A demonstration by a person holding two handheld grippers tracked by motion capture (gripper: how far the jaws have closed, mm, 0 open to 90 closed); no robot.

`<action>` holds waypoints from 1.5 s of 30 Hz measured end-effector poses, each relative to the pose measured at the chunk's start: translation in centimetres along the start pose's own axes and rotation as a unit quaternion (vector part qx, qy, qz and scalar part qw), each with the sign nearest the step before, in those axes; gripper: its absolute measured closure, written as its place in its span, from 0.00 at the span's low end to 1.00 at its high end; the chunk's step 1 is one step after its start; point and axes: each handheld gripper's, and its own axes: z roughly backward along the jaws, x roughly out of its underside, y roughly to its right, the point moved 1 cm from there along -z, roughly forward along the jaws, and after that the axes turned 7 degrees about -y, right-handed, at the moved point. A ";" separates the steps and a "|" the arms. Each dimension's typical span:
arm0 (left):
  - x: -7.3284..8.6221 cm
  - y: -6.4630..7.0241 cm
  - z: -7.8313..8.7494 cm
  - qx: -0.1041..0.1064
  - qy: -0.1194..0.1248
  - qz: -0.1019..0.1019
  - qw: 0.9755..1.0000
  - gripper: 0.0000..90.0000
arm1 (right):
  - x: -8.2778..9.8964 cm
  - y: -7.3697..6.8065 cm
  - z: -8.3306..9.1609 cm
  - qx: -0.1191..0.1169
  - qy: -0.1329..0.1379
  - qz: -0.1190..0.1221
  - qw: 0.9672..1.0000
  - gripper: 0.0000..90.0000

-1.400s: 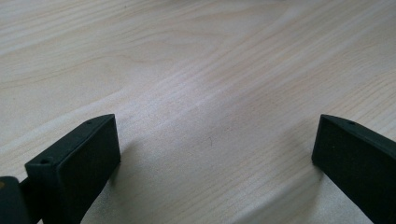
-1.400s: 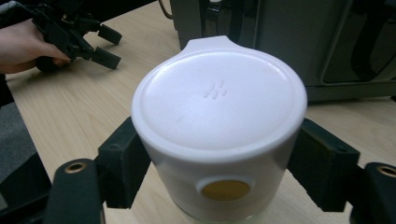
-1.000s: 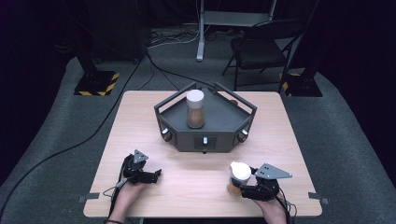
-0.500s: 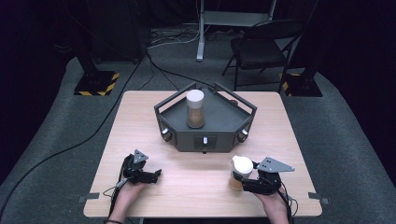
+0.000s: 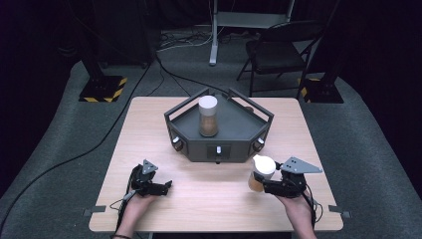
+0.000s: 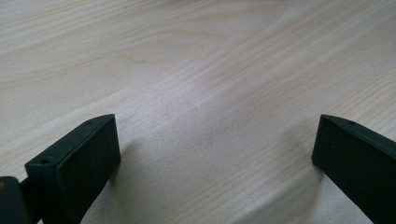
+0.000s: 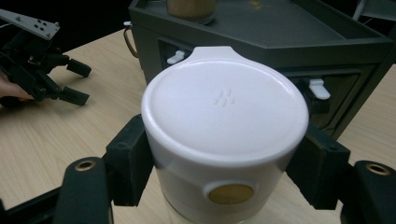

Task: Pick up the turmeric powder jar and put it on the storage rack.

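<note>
- Holding a white-lidded jar, the right hand-held gripper sits at the lower right of the high view, its jaws clamped on either side just under the lid.
- The jar stands roughly upright, long axis near vertical, low over the tabletop; whether it touches the wood cannot be told.
- A dark tray stand lies up and left of that jar, near the frame's centre, carrying a second jar upright.
- The right hand is clearly nearer the stand's free right half.
- The left hand-held gripper, lower left, rests wide apart and empty on bare wood.
</note>
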 end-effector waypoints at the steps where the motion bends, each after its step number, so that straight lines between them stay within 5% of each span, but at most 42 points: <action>1: 0.0 0.0 0.0 0.000 0.000 0.000 1.000 0.01 | -0.1 0.1 0.1 0.002 0.001 0.000 1.000 0.32; 45: 0.0 0.0 0.0 0.000 0.000 0.000 1.000 0.01 | -7.3 1.9 0.1 0.042 0.027 0.003 0.999 0.32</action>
